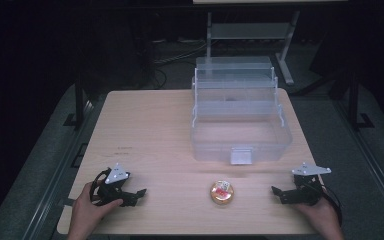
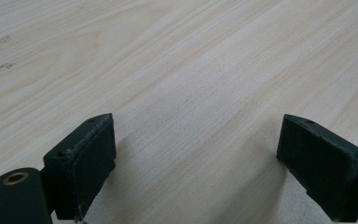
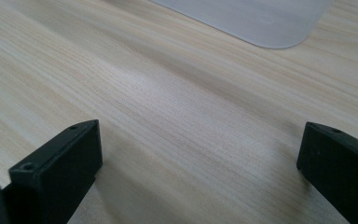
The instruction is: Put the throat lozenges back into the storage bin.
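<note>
Grippers, two: my left gripper point(image 1: 139, 193) and right gripper point(image 1: 275, 192) both gape wide, holding nothing, flanking one small orange tin point(image 1: 221, 192) on the table point(image 1: 150, 125). One clear box point(image 1: 240, 115) sits behind the tin.

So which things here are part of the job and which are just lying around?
Part of the job:
- small round orange container, between the grippers
- clear plastic box, open
- left gripper and right gripper, both open and empty

Lying about:
- metal stand behind the table
</note>
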